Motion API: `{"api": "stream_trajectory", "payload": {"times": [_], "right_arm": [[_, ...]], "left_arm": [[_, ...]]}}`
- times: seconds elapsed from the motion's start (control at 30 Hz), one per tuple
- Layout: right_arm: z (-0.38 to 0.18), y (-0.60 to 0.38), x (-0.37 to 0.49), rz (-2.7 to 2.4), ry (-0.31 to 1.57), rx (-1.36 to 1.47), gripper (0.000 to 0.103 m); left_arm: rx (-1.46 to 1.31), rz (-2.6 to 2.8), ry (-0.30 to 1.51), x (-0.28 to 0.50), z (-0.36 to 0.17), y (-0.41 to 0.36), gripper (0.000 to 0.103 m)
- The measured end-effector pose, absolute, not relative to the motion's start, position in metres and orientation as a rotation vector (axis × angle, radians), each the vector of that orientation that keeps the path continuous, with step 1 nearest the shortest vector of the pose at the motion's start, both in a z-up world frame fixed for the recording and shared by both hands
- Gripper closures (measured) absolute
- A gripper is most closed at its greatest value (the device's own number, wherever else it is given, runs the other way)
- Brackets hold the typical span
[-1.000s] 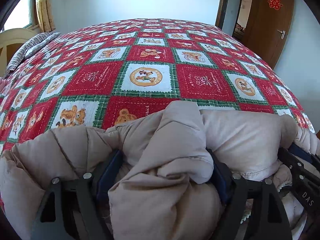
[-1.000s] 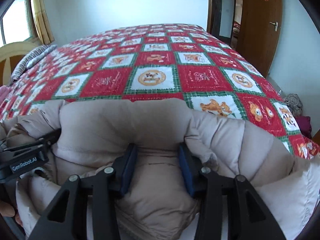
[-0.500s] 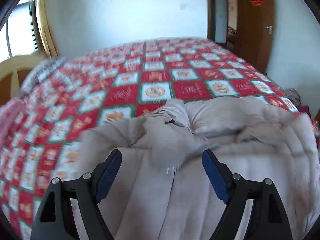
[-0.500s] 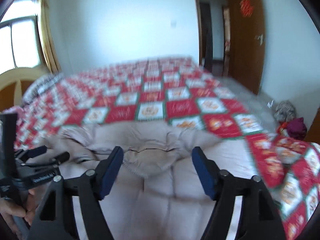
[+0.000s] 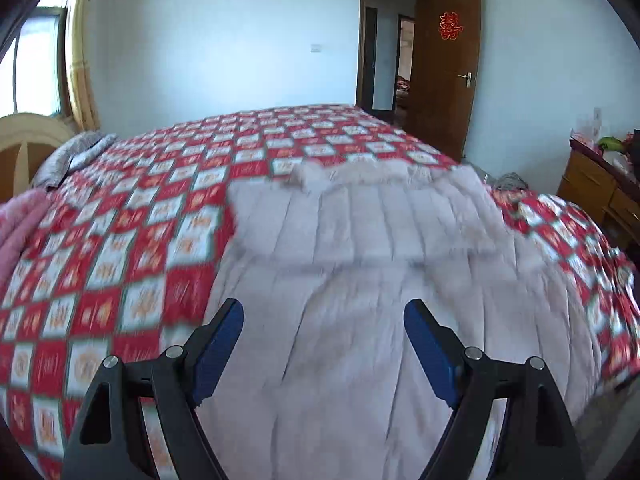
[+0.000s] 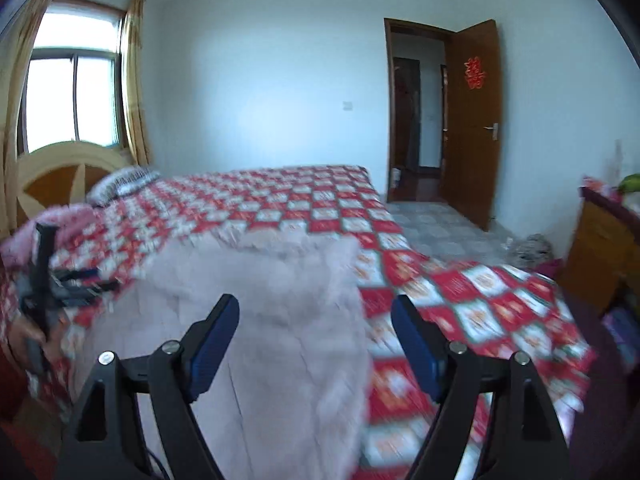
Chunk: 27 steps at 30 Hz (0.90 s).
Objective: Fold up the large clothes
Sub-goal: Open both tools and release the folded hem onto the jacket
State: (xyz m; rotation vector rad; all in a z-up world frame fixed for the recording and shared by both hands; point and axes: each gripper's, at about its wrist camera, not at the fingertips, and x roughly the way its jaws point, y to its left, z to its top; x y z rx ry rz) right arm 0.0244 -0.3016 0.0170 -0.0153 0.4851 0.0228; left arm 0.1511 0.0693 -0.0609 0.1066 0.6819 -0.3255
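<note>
Grippers, my left gripper (image 5: pixel 323 344) and right gripper (image 6: pixel 314 338), are hanging apart and empty, the right one's jaws just opened, above the beige padded coat (image 5: pixel 360 280) lying folded over on the quilt (image 5: pixel 120 272); further folds are probably remaining.

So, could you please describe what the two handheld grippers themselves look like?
Both the left gripper and right gripper have matte black angular fingers with triangular cut-outs, silver pivot bolts, and flat blue pads on the inner faces. No cables or sleeves show clearly.
</note>
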Motion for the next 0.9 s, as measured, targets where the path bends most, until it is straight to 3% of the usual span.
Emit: {"api": "stream_trajectory", "payload": {"times": [0.3, 0.67, 0.9], "right_arm": [[-0.014, -0.315, -0.018, 0.020, 0.557, 0.011, 0.022], [-0.134, -0.302, 0.005, 0.017, 0.797, 0.155, 0.023], [-0.139, -0.320, -0.034, 0.004, 0.807, 0.185, 0.026]], "left_arm": [[0.028, -0.227, 0.781, 0.094, -0.110, 0.136, 0.020], [-0.014, -0.202, 0.851, 0.081, -0.161, 0.151, 0.020], [-0.015, -0.278, 0.814, 0.062, -0.155, 0.177, 0.020]]}}
